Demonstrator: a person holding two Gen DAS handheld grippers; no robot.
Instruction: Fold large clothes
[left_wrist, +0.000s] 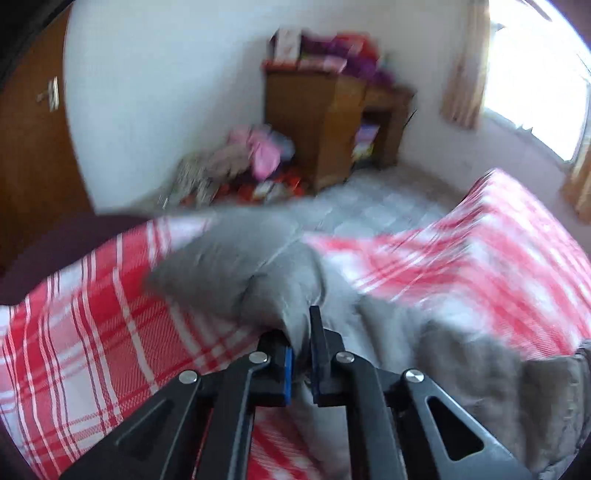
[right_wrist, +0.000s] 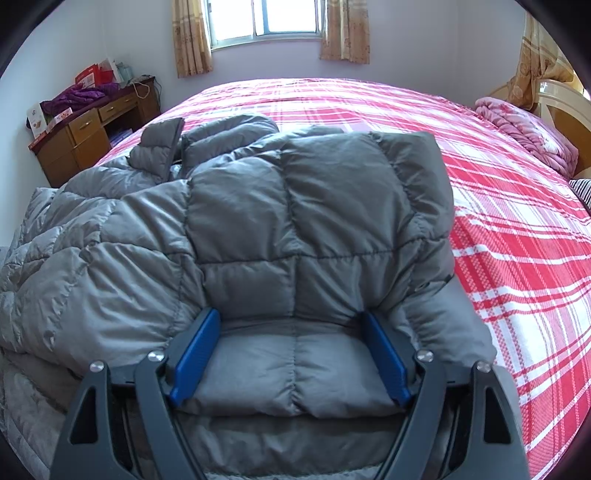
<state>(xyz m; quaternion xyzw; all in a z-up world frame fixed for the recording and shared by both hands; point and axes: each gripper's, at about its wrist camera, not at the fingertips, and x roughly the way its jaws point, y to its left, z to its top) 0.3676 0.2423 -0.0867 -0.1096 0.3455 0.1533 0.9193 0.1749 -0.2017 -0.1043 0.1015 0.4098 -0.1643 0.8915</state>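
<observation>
A large grey quilted down jacket (right_wrist: 288, 206) lies on a bed with a red and white plaid sheet (right_wrist: 517, 236). In the right wrist view it is folded over itself, with a sleeve (right_wrist: 162, 147) lying at the far left. My right gripper (right_wrist: 291, 332) is open, its blue pads (right_wrist: 195, 354) spread on either side of a padded fold at the jacket's near edge. In the left wrist view, which is blurred by motion, my left gripper (left_wrist: 301, 339) is shut on a bunch of the grey jacket fabric (left_wrist: 236, 266) and holds it above the plaid sheet (left_wrist: 92, 332).
A wooden desk (right_wrist: 85, 133) piled with purple cloth and boxes stands by the wall left of the bed; it also shows in the left wrist view (left_wrist: 321, 122). A heap of clothes (left_wrist: 240, 166) lies on the floor. A pink blanket (right_wrist: 528, 129) sits by the headboard.
</observation>
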